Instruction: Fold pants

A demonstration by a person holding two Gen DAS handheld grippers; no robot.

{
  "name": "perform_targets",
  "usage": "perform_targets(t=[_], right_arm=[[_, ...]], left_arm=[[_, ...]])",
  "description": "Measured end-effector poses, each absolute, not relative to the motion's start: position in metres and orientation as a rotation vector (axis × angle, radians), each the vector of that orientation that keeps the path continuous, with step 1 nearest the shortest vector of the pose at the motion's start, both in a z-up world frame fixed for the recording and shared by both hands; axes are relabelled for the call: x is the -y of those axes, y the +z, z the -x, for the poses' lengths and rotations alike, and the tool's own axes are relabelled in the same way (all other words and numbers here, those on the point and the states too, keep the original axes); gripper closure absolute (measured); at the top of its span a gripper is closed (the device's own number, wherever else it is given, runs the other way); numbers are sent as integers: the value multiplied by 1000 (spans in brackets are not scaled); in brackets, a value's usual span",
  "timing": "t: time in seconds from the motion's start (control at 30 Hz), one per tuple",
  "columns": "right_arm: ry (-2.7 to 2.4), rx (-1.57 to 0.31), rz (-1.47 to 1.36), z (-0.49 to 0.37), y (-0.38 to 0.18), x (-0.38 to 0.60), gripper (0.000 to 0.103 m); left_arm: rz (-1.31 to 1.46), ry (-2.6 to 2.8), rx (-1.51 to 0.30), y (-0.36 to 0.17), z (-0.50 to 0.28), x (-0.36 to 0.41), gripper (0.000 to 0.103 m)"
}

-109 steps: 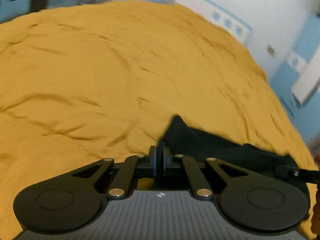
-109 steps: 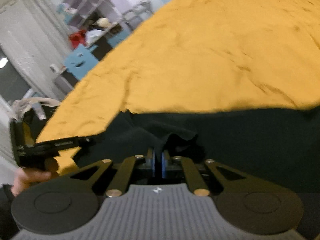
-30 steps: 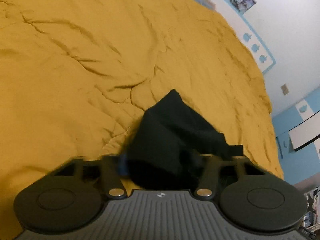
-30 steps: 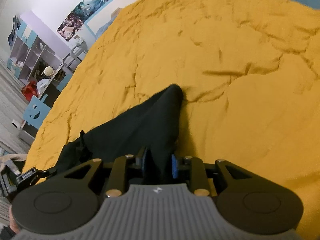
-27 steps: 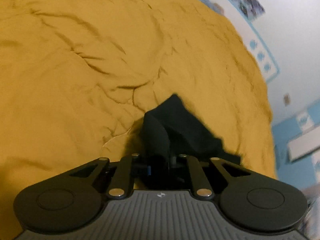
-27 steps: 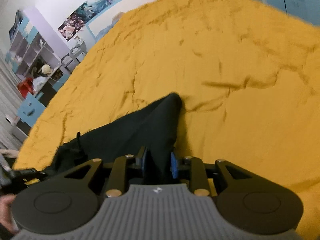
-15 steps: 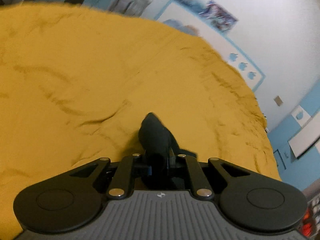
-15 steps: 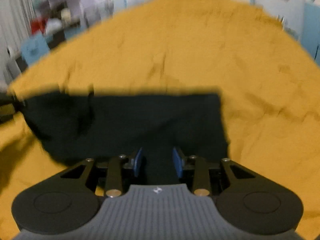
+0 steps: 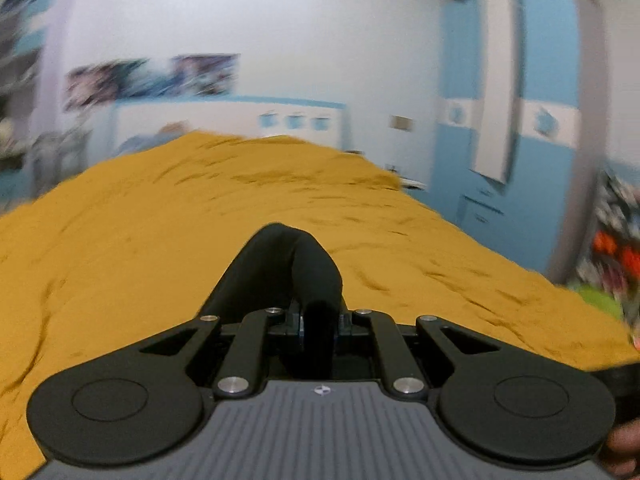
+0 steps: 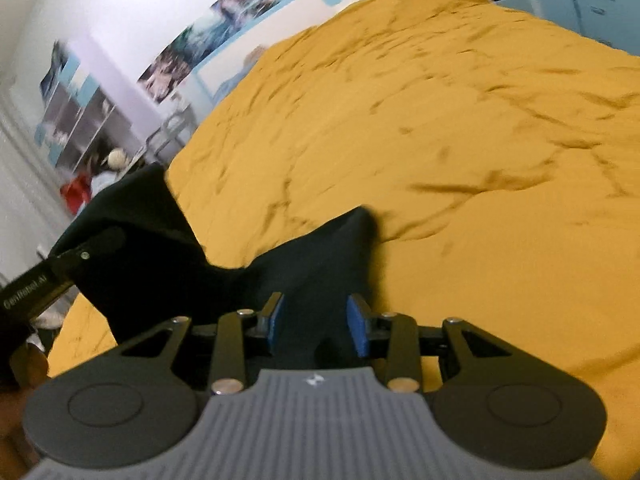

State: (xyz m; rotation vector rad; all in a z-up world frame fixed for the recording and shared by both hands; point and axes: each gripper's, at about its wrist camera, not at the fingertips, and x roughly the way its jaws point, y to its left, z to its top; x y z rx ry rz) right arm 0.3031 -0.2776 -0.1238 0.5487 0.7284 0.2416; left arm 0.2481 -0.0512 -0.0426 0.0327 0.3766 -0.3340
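Note:
The black pants (image 10: 316, 264) hang over a bed with a mustard-yellow cover (image 10: 460, 128). My left gripper (image 9: 319, 322) is shut on a bunched fold of the pants (image 9: 280, 268) and holds it up above the bed. In the right wrist view that gripper (image 10: 86, 254) shows at the left, lifting the cloth high. My right gripper (image 10: 316, 320) has its jaws apart, with the black cloth lying loosely between the blue pads (image 10: 356, 326).
The yellow bed (image 9: 160, 220) fills most of both views. A blue and white wardrobe (image 9: 520, 140) stands at the right of the bed. Posters and shelves (image 10: 80, 120) line the wall at the left.
My right gripper has opened and let its grip on the pants loosen. My left gripper has lifted its end of the pants up and tilted toward the far wall.

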Motion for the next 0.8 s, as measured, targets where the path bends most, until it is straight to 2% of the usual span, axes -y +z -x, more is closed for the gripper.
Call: perform_targets(t=[0.07,0.17,0.23,0.27,0.33,0.37,0.5,0.53,0.6,0.7,0.8], right_arm=[[210,-716,-565,-295,-123,296,71],[167,-709,-621,-285,-126,324,71],[151,-719,-654,-279,-131,338,71],[150,-725,-662,-278,-133,342,71],[166,-735,-653,-279,-133,345,71],[179,-735,-646,-280,-132,346,71],[235,-735,-687,-297,-131,341,69],[248,-740,-685,-302,-130,338,67],[282,-757,-666,-309,-128,328,57],[334,-794,-644,-316,-128,308,56],[364,-814,-633,-318,-129,289,56]], left_arm=[[-141,-372,-391,-52,-243,87,91],[-262,-398,-524,-91,-254,133,90],[-362,-407,-661,-124,-261,158,82],[-414,-406,-676,-135,-258,167,81],[-493,-381,-609,-138,-243,171,60],[-512,-386,-595,-136,-238,169,56],[-360,-434,-599,-107,-220,116,25],[-291,-424,-599,-101,-218,97,24],[-167,-365,-598,-93,-214,52,24],[-60,-252,-603,-92,-219,-2,22],[-16,-229,-667,-99,-240,-28,29]])
